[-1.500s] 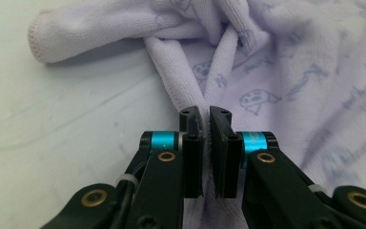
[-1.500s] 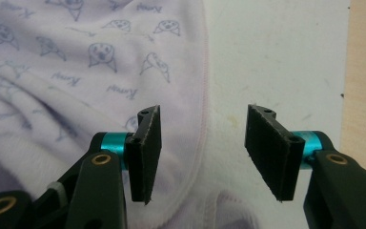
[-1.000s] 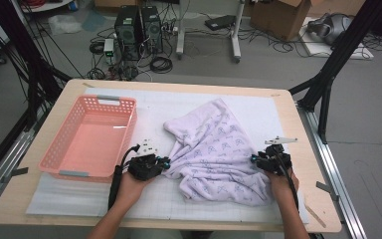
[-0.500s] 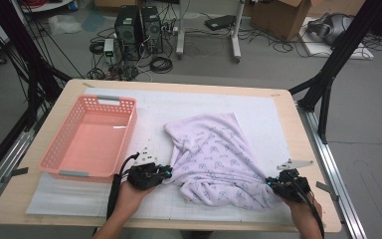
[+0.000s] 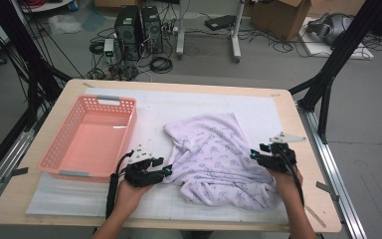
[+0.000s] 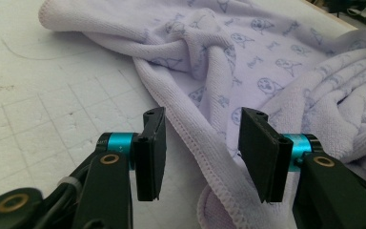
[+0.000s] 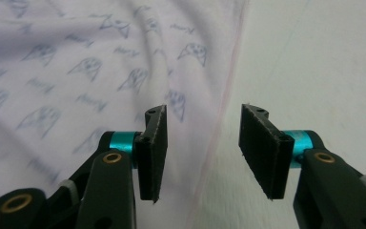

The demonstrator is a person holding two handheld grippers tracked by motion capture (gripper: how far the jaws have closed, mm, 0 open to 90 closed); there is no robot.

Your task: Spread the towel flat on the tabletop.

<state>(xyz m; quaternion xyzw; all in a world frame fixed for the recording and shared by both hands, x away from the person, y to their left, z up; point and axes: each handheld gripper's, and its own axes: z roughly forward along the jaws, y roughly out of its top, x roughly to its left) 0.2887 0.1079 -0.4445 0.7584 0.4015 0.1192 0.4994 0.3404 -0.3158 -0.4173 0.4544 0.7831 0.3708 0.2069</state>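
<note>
Lab floor w/ cables behind; white mat [image 5: 179, 107] on table, pink basket [image 5: 92, 142] at left. Lilac towel [image 5: 219, 159] lies rumpled mid-mat between both grippers, long axis running near-to-far. Left gripper [image 6: 202, 152] jaws just opened, half apart, hem between them but unpinched; right gripper [image 7: 202, 150] likewise just opened, straddling towel's right edge, holding nothing.

Beyond your wooden table [image 5: 40, 199], grey floor [image 5: 358, 149] holds two computer towers [image 5: 139, 25], tangled cables [image 5: 159, 63] and, far right, a cardboard box [image 5: 278, 12].
</note>
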